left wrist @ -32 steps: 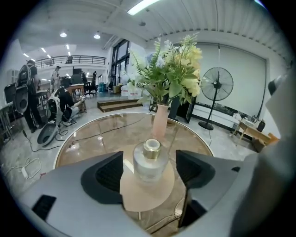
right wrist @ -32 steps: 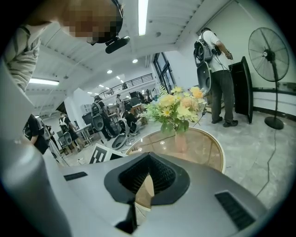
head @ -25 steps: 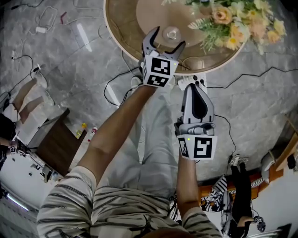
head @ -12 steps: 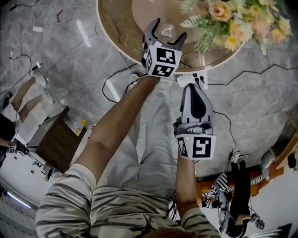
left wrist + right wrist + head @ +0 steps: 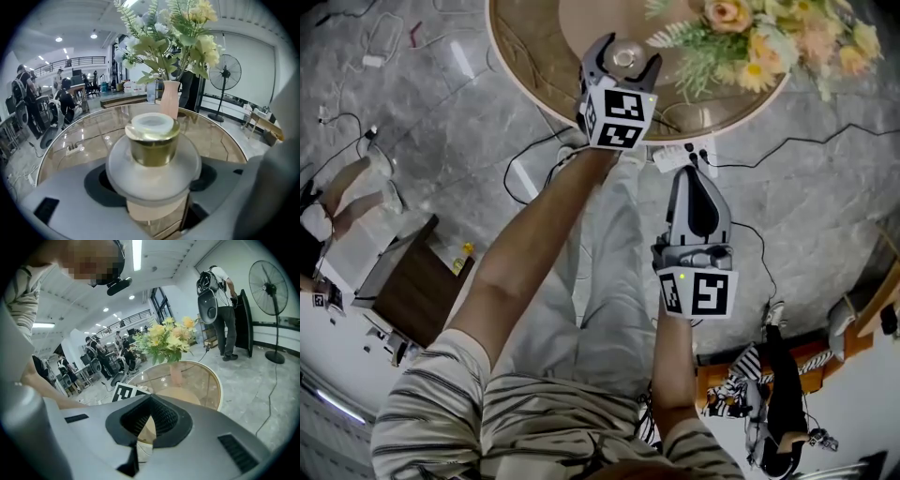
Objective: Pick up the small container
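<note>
The small container (image 5: 625,58) is a frosted jar with a gold lid, standing near the front edge of the round glass table (image 5: 525,66). My left gripper (image 5: 625,62) reaches over that edge with one jaw on each side of the jar. Its jaws have just been closing with the jar between them. In the left gripper view the jar (image 5: 152,145) fills the gap and its wide body meets the dark pads on both sides. My right gripper (image 5: 691,174) hangs short of the table over the floor, its jaws together and empty (image 5: 149,420).
A vase (image 5: 169,98) of yellow and peach flowers (image 5: 750,47) stands on the table behind the jar. A white power strip (image 5: 684,157) and cables lie on the floor below the table edge. A brown stool (image 5: 417,295) stands at the left.
The left gripper has sunk a little round the jar and its jaws have drawn in on it. The right gripper has hardly shifted.
</note>
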The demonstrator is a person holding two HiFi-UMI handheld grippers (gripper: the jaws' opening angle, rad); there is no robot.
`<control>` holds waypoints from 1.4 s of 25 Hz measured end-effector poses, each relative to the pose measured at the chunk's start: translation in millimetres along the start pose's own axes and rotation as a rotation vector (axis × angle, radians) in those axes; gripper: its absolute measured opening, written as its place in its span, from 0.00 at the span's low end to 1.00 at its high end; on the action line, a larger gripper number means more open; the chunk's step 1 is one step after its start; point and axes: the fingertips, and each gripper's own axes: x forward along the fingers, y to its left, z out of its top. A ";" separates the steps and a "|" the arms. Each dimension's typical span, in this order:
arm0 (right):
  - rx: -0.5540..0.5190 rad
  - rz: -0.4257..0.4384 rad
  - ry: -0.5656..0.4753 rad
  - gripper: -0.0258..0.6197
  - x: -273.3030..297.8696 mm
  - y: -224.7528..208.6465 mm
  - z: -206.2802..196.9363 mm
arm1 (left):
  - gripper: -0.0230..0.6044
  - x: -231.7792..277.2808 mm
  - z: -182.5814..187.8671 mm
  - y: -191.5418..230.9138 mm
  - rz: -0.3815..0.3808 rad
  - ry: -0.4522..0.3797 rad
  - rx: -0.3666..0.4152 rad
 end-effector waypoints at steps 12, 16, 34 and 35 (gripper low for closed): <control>-0.046 0.011 -0.040 0.05 -12.4 21.4 21.8 | 0.56 -48.2 9.9 9.1 0.011 0.001 -0.092; -0.067 0.009 -0.052 0.05 -23.0 32.8 32.3 | 0.56 -75.7 21.3 16.9 0.012 -0.012 -0.142; -0.129 -0.025 -0.176 0.05 -83.1 113.2 130.1 | 0.56 -251.9 123.2 42.6 -0.053 -0.118 -0.125; -0.128 -0.025 -0.183 0.05 -85.9 118.9 136.8 | 0.56 -263.3 130.6 44.7 -0.056 -0.129 -0.118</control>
